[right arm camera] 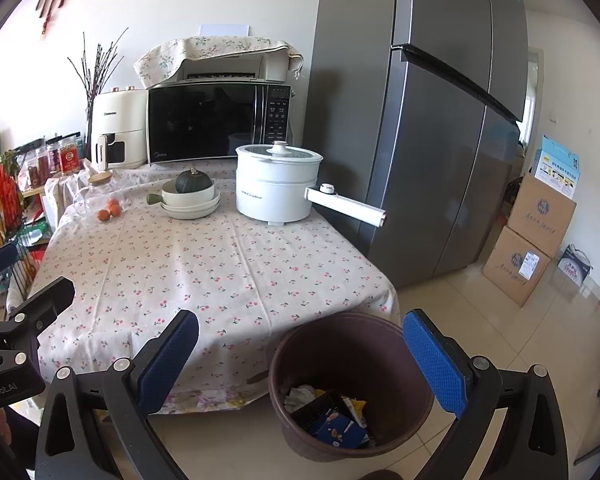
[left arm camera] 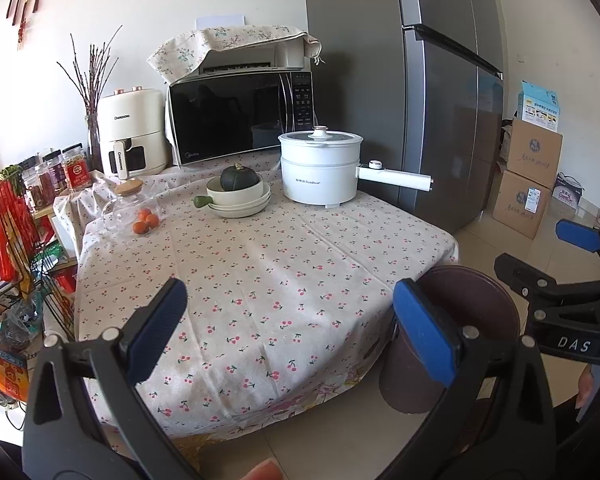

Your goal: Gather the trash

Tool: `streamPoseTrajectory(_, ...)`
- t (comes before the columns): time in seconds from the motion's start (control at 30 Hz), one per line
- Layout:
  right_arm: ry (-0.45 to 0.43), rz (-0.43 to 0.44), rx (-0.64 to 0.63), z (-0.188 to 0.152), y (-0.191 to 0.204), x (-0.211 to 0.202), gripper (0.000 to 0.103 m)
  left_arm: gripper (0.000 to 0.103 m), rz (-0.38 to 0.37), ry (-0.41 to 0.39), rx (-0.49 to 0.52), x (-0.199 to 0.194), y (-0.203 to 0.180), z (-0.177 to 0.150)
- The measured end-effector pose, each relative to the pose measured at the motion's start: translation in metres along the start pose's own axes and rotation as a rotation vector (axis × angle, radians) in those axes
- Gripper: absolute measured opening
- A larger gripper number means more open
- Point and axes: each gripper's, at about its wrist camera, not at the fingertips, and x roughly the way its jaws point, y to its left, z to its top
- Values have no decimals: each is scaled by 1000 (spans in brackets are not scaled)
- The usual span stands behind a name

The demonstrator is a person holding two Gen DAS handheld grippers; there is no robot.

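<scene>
Left gripper hangs over the cherry-print worktop, jaws wide and empty. Just off the worktop's right corner sits the brown trash bin on the floor. The left view only catches its outside; the right view looks inside at wrappers. Right gripper is wide open too, holding nothing.

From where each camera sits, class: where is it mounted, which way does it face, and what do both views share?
Left wrist: on the left claw, facing the table and microwave; its open fingers, a fingertip and the right claw show.
Right wrist: on the right claw, above the trash bin; its open fingers show.
Shared: table, white pot, fridge, bin.
</scene>
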Motion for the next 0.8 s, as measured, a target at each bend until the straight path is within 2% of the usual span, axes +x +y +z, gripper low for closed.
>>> streamPoseTrajectory(0.8,15,5,0,-2,1,2,103,103,-20,13,-4,0,-5,0)
